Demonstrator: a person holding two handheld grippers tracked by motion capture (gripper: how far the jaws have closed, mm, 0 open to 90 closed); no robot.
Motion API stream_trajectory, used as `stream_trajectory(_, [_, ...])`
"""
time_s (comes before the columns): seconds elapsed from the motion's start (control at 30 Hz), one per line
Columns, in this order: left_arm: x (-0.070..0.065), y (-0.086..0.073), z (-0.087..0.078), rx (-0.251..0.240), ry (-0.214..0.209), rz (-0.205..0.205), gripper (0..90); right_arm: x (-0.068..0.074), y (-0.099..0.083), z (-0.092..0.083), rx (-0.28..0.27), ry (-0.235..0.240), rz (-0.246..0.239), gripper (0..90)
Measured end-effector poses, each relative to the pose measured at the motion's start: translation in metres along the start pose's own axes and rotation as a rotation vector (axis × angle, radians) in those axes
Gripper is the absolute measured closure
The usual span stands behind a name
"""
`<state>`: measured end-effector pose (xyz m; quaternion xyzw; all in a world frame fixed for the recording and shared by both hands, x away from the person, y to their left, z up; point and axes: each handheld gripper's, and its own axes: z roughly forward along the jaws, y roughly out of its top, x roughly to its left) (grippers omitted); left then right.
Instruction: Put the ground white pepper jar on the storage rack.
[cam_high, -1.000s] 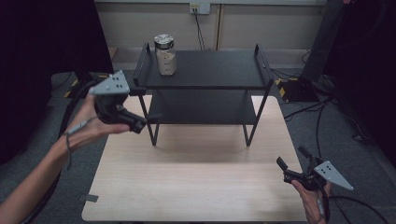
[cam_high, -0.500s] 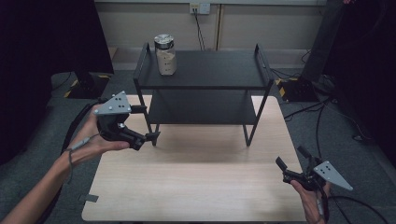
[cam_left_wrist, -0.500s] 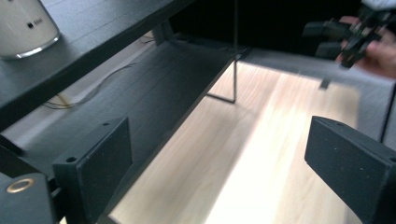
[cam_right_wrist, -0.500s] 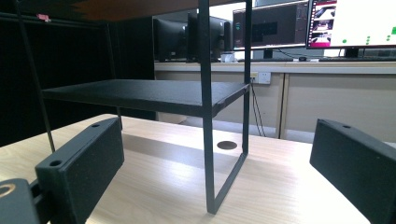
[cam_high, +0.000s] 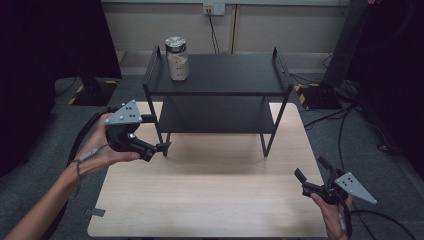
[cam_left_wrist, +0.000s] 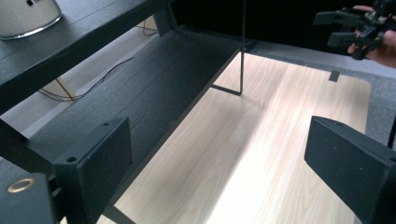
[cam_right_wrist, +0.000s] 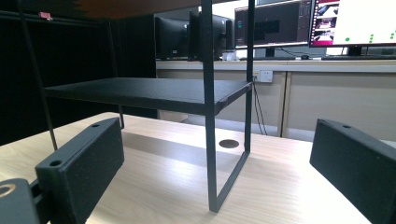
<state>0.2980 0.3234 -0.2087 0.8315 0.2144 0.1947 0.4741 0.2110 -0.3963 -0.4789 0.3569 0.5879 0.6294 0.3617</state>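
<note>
Jar (cam_high: 177, 58): upright on the rack (cam_high: 220, 92) top shelf, untouched. Left gripper (cam_high: 155, 149), right gripper (cam_high: 310, 184): jaws spread, empty. Progress: apparently nothing begun; desk (cam_high: 210, 200) bare.

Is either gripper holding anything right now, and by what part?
Nothing is held. The left gripper is open beside the shelf rack, and the right gripper is open over the table. The jar stands untouched on the top shelf.

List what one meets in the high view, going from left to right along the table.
Left gripper → jar on the rack's top shelf → right leg of the rack → right gripper.
</note>
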Motion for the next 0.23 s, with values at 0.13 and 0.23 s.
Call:
stream_trajectory(0.13, [0.0015,-0.0003,0.0001,0.001,-0.003,-0.004,7.3,-0.0004,-0.0004,-0.0004,-0.001,-0.003,0.001,2.2])
stream_trajectory(0.23, [0.0016,-0.0006,0.0004,0.000,0.001,-0.002,7.4,-0.0007,-0.0004,0.0001,-0.003,-0.001,-0.001,2.2])
